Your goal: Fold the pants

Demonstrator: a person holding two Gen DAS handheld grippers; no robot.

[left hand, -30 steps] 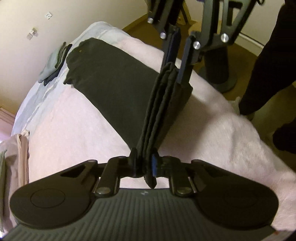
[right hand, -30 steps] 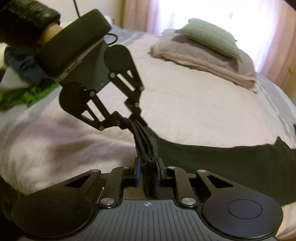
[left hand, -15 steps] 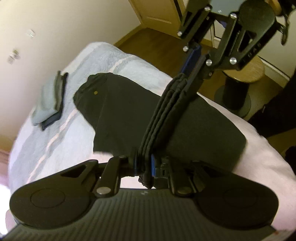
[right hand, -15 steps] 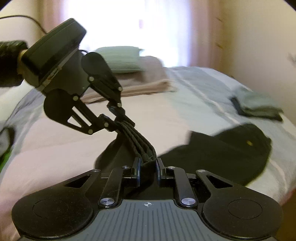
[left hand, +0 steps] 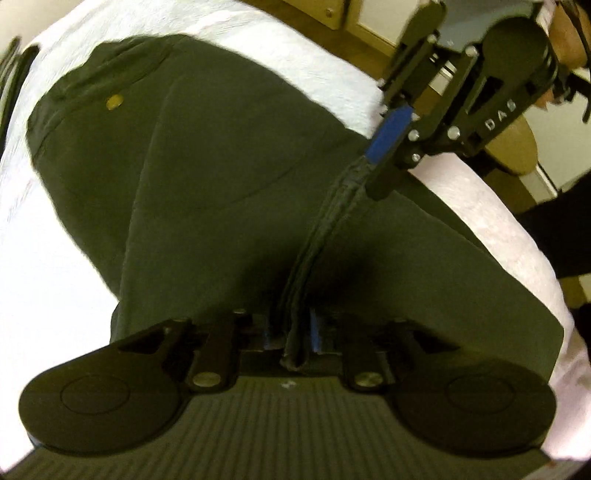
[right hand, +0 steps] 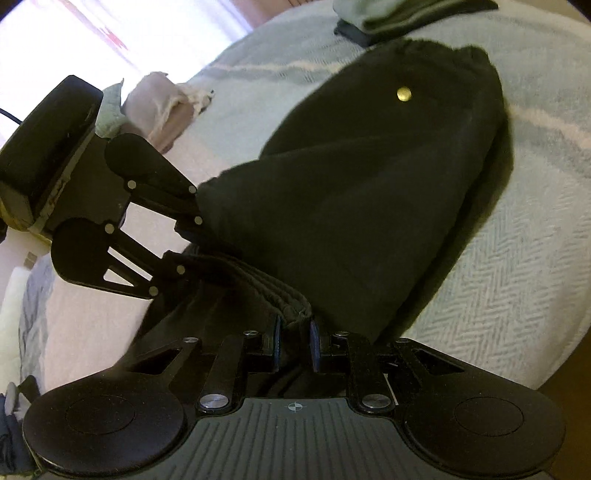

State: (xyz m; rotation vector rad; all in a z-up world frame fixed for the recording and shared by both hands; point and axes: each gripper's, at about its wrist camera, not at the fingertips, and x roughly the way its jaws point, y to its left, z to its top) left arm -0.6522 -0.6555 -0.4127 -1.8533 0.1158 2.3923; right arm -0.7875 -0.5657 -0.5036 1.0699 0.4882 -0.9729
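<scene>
Dark pants (left hand: 221, 177) lie on the bed, waistband with a brass button (left hand: 114, 100) at the far end. My left gripper (left hand: 291, 339) is shut on the stacked leg hems, and my right gripper (left hand: 380, 166) pinches the same hem edge further along. In the right wrist view the pants (right hand: 369, 192) show the button (right hand: 403, 93) near the top, my right gripper (right hand: 293, 343) is shut on the layered hems, and my left gripper (right hand: 184, 254) holds them at the left. The hem edge runs taut between both grippers, low over the pants' upper half.
A pale herringbone blanket (right hand: 517, 258) covers the bed. Folded grey-green clothes (right hand: 399, 14) lie beyond the waistband. A pink pillow or towel stack (right hand: 159, 107) sits by the window. A wooden stool (left hand: 517, 147) and a person's dark sleeve (left hand: 561, 236) are beside the bed.
Both grippers have carried the hems over toward the waistband and come down lower; the folded-over legs now cover much of the pants' upper part.
</scene>
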